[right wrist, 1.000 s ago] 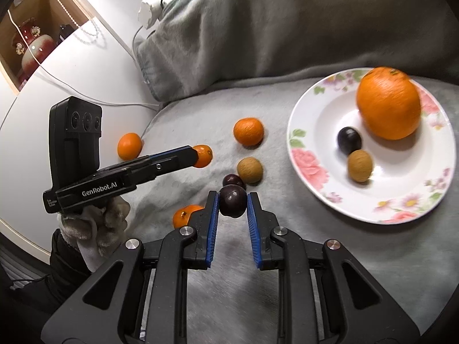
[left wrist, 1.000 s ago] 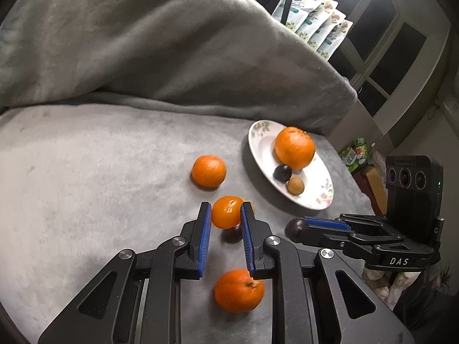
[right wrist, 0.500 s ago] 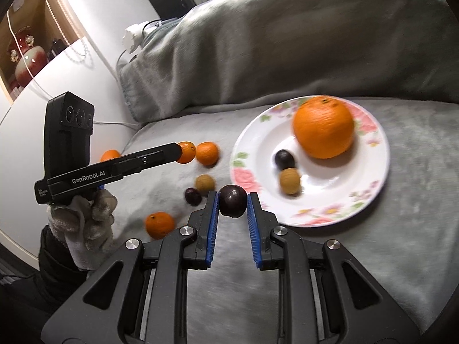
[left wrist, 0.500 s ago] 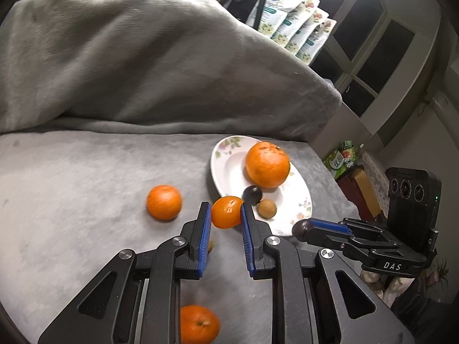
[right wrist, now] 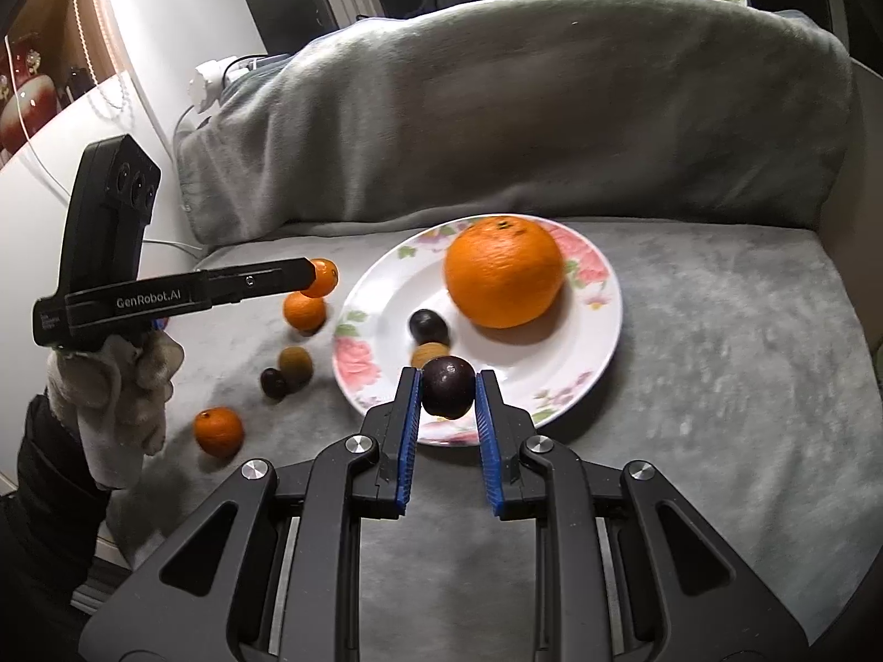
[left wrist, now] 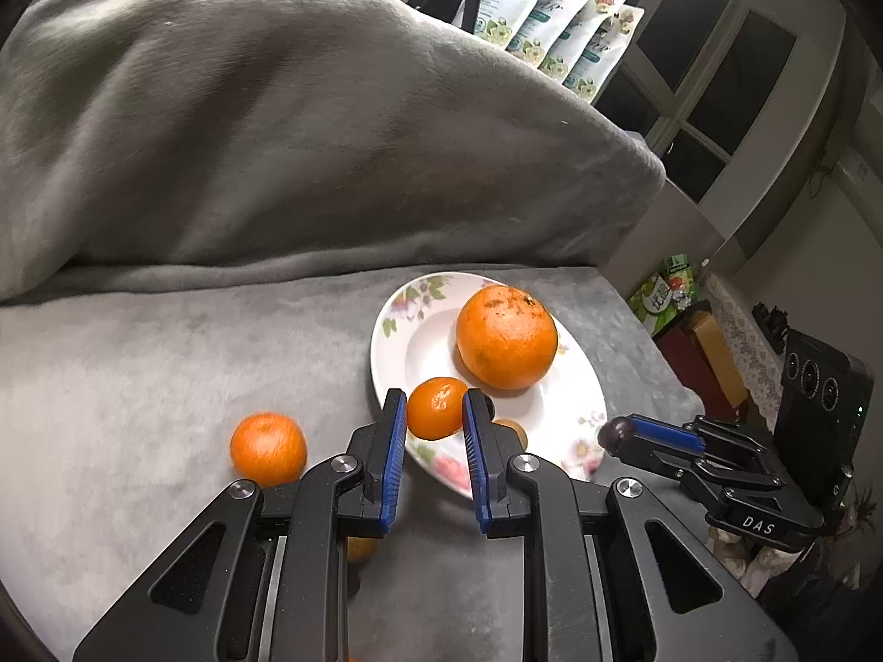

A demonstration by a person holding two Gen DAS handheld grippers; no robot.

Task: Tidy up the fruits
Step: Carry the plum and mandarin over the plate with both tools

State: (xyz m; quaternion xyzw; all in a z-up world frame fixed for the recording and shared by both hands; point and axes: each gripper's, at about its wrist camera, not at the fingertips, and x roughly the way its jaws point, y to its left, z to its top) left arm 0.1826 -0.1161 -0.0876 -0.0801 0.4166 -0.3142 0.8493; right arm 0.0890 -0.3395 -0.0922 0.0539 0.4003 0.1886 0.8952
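while my left gripper (left wrist: pixel 436 426) pinches a mandarin (left wrist: pixel 436 407) and my right gripper (right wrist: pixel 447 394) a dark plum (right wrist: pixel 447 386), both hang at the plate (right wrist: pixel 601 325) edge. if i release too early, i think they roll off the rim onto the blanket (right wrist: pixel 717 386).

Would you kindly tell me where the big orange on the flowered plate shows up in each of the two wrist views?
Left wrist view: the big orange sits right of centre, on the far part of the plate, beyond the left gripper.
Right wrist view: the big orange sits just above centre, on the far side of the plate.
Shared landmark: the grey blanket heaped behind the plate.
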